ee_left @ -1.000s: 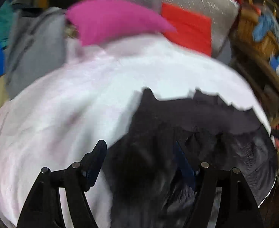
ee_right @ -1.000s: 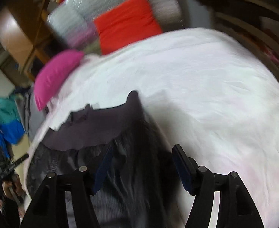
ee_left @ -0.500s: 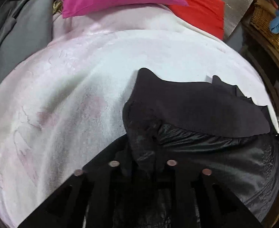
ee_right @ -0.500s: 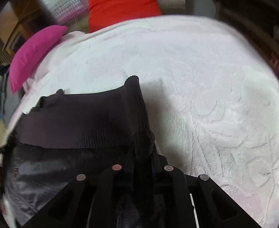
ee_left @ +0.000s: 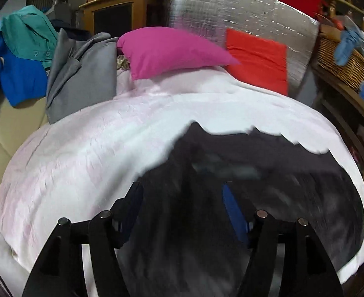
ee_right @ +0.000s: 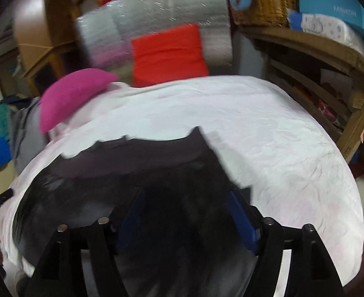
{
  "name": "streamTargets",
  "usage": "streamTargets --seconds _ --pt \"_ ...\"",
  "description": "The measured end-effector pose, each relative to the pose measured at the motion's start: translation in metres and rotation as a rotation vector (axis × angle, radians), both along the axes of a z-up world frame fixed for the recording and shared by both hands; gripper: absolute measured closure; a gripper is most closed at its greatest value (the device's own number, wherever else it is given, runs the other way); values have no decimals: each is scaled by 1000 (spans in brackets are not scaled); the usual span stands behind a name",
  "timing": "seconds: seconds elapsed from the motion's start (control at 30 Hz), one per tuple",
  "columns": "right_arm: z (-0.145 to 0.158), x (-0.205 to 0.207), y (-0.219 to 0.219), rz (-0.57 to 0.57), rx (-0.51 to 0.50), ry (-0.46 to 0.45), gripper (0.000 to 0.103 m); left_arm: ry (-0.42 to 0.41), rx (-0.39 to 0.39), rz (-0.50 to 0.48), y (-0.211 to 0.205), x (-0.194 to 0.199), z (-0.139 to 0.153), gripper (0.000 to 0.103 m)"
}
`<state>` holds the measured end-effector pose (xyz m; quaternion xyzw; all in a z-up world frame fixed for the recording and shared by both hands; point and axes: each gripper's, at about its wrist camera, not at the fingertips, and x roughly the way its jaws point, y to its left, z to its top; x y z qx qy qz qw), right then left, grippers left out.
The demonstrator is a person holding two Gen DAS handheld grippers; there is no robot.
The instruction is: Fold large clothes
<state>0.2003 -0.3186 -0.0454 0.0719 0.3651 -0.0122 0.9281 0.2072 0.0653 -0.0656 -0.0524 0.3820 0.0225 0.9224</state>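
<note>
Each wrist view looks forward and down along its own fingers, close above the dark garment [ee_left: 231, 163] on the white bedspread [ee_left: 83, 153]. Both share the magenta pillow [ee_right: 70, 94], red cushion [ee_right: 167, 54] and silver quilted panel [ee_left: 231, 12] at the far end.

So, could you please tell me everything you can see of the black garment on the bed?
The black garment lies spread on the white bedspread, toward its near edge. Its far part is a matte, dark band with a jagged-looking blurred outline; the nearer part looks shinier, like a lining. Both the left gripper and right gripper hover open above it, gripping nothing. Motion blur hides finer detail.
</note>
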Motion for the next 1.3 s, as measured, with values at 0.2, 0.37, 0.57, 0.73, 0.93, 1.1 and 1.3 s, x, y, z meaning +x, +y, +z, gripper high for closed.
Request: streamTargets --seconds 0.2,0.37,0.57,0.73,0.93,1.1,1.3 --pt "-40 -5 24 -6 -72 77 24 76 96 -42 -42 -18 -41 35" --pt "-70 -2 10 -48 -42 158 24 125 158 -46 -49 -22 -54 33" --pt "-37 -28 34 -18 -22 95 22 77 114 -29 -48 -46 -27 33" --pt "-40 -49 72 38 39 125 21 79 99 -47 -56 -61 -25 33" --pt "-77 -53 106 51 -22 227 17 63 81 -54 -62 -83 -16 33" --pt "-53 -72 97 -8 3 163 17 35 53 -47 -58 -108 -1 33" --pt "-12 -154 86 -86 4 -46 11 -43 12 -46 -63 -151 27 23"
